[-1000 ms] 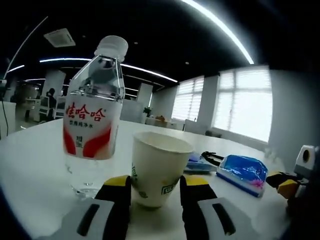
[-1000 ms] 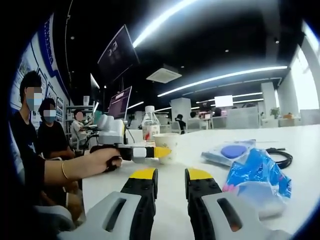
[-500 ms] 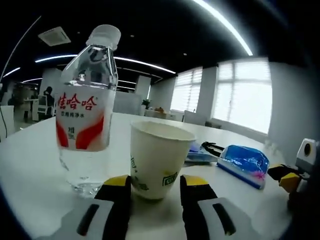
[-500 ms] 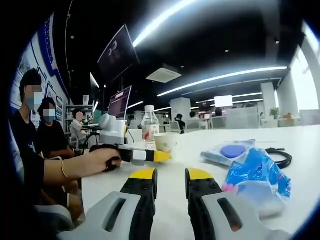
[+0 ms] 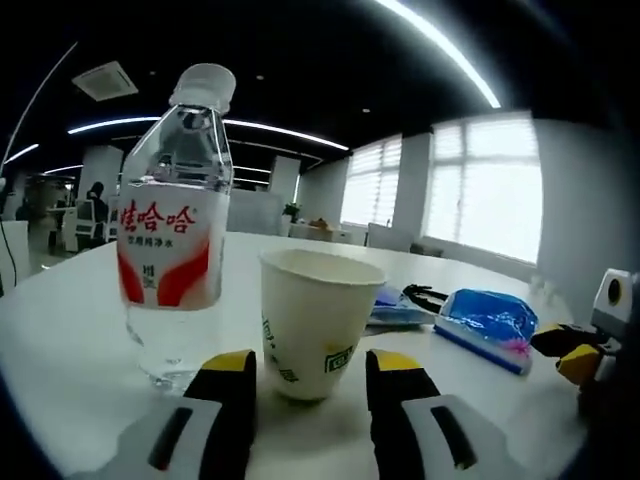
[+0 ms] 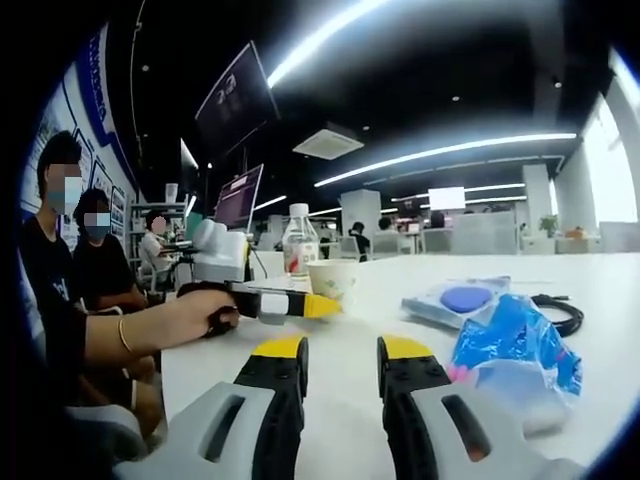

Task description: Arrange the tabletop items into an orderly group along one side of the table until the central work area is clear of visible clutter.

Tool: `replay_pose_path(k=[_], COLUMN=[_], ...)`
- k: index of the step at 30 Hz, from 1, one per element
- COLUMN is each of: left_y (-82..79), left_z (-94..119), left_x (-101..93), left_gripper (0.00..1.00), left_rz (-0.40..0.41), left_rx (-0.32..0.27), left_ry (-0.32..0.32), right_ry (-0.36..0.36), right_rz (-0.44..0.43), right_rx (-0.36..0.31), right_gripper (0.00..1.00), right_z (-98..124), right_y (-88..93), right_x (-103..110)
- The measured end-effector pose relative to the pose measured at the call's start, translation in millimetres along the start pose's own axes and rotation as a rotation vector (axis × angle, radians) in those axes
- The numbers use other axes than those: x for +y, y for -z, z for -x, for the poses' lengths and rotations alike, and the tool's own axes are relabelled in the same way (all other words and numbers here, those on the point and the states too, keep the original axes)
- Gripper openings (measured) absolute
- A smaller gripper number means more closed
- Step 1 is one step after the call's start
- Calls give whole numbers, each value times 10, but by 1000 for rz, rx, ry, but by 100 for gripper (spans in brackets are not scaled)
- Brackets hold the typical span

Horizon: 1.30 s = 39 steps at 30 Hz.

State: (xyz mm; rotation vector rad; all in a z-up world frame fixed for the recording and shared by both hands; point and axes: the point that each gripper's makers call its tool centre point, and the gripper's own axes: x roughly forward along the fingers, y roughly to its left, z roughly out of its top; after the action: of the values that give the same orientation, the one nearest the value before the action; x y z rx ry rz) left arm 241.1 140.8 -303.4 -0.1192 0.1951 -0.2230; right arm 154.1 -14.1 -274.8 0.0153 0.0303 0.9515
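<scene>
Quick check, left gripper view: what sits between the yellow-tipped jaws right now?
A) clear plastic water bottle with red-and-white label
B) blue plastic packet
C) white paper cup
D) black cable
C: the white paper cup stands between the left gripper jaws, which are spread to either side of its base, while the clear plastic water bottle with the red-and-white label stands beside the cup, outside the jaws.

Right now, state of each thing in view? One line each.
water bottle: upright, capped, on the table.
paper cup: upright, open top, between the left gripper's jaws, which look apart from it.
blue packet: lying on the table, beside the right gripper.
flat pouch with blue disc: lying flat.
black cable: coiled on the table.
right gripper: open, holding nothing.
</scene>
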Motion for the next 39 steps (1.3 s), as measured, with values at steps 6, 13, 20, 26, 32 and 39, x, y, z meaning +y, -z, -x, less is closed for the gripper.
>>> replay_pose_path(k=[6,13,20,26,32,39], left_y=[-8,-3,-21,-36,-112,-218], left_z=[63,212,300,375,470,555], left_x=[5,-29,12,-10,-49,-132], left_gripper=[47,48,53,63,67,72], left_rz=[-16,-89,-79,-91,-99,-122], left_rx=[-8,-14,-32,-34,-59,-89], left_ry=[-2,-27,-38,-35,-32,-24], right_ry=[-2,3,6,10,9,25], right_rz=[9,13,17,31,47,50], right_rx=[20,22,26,27,34,37], right_gripper=[32,35,38,39,43,48], right_z=[-5,11,23,34,48,88], right_y=[20,16,18,7,-7,-20], right_x=[24,33,40,49,70,37])
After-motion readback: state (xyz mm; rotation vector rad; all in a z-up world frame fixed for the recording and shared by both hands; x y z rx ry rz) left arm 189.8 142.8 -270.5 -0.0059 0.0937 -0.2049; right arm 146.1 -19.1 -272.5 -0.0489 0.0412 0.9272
